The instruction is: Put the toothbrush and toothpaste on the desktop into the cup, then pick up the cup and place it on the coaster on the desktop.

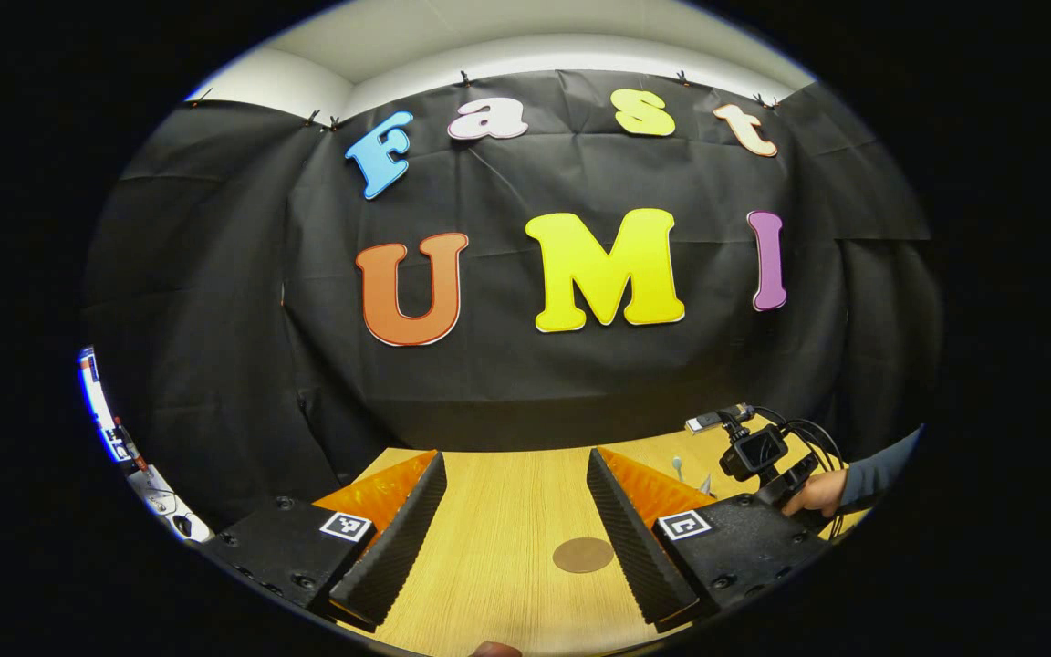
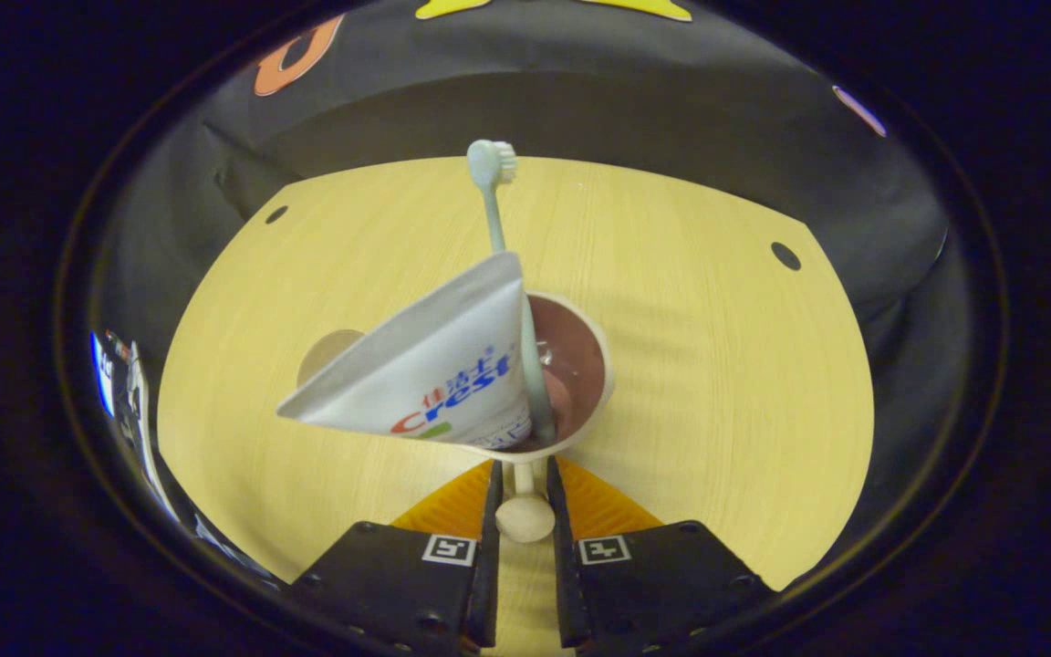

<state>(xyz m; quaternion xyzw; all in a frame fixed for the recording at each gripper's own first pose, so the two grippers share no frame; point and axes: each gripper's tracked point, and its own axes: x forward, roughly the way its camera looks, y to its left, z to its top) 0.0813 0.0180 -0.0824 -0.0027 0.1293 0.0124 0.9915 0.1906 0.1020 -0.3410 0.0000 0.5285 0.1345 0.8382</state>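
Left gripper: fingers spread wide apart, nothing between them, held low over the wooden desktop.
Coaster: a flat brown disc lying on the desktop between the left gripper's fingers, toward its right finger; in the right gripper view it sits to the left of the cup, partly hidden behind the toothpaste.
Toothpaste: stands in the cup, its wide crimped end leaning out to the left, well past the rim.
Toothbrush: stands in the cup too, bristle head up and away from the camera, the handle resting against the tube.
Cup: both items are inside; it is held by its handle, which ends in a round knob.
Right gripper: fingers drawn close and clamped on that handle from both sides.
Risk, grip: the hold is on a thin handle off to one side, so the cup may swing or twist between the fingers.
Risk, load: the tube's overhang makes the cup top-heavy leftward; a tilt or jolt could tip it out.
Risk, placing: the tube hides part of the coaster, so the cup could land off-centre.
Risk, crowding: the left gripper sits just over the coaster and could be bumped.
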